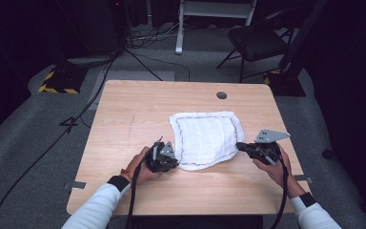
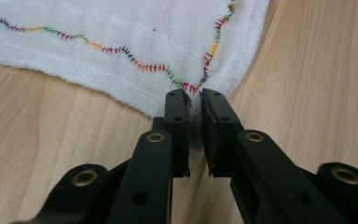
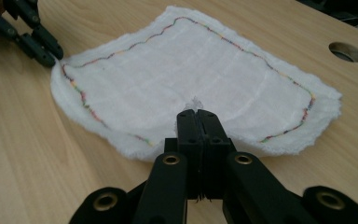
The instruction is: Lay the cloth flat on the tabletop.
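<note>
Near the worktop [image 1: 124, 191]'s front edge, the left gripper [image 2: 195, 98] is nipped on the near-left corner of the white cloth [image 1: 205, 138]. The right gripper [image 3: 196, 113] is clamped on the cloth's near-right corner, a tuft poking past its tips. From both grippers the cloth spreads flat away toward the far edge, so any fold likely runs forward.

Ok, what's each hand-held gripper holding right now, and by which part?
Both grip the white cloth: the left hand-held gripper pinches a corner, the right hand-held gripper pinches its near edge.
</note>
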